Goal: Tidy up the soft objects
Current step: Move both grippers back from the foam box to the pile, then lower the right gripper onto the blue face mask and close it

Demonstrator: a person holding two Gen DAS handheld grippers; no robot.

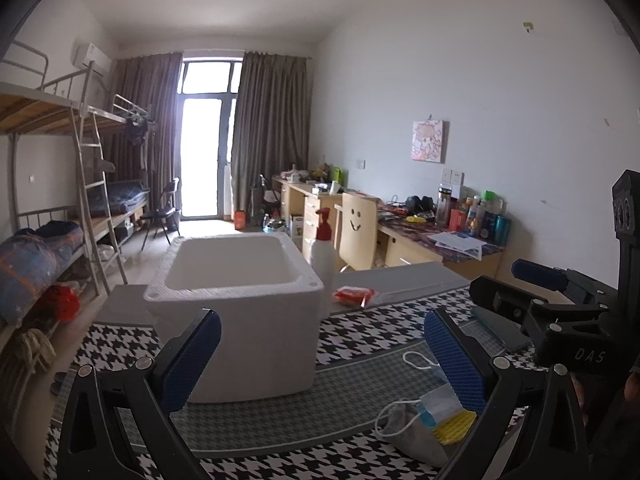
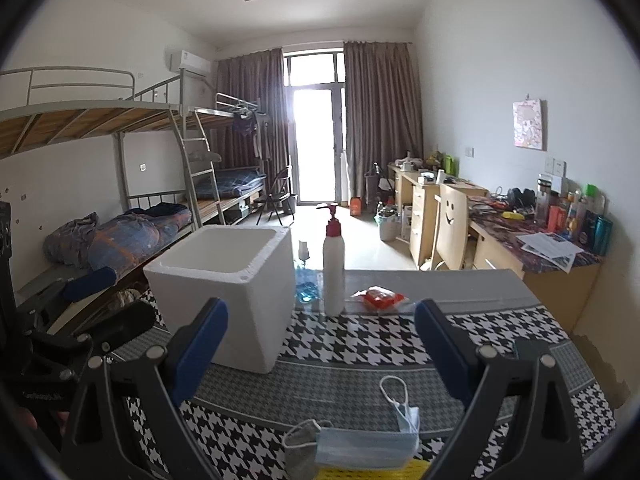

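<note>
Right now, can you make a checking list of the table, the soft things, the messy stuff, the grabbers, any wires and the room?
Surface: houndstooth tablecloth, flat.
Job's things: blue face mask, grey sock and yellow sponge piled together; white foam box open, empty.
Clutter: pump bottle upright; red packet beside it.
Grippers: left gripper open; right gripper open; both hold nothing.
Cables: nothing seen.
Surroundings: bunk beds, cluttered desk.

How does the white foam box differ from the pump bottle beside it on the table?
The foam box is broad, square and open-topped; the pump bottle is slim, round and closed by a red pump. The box is plain white all over; the bottle carries a red collar. Both stand upright on the houndstooth cloth.
</note>
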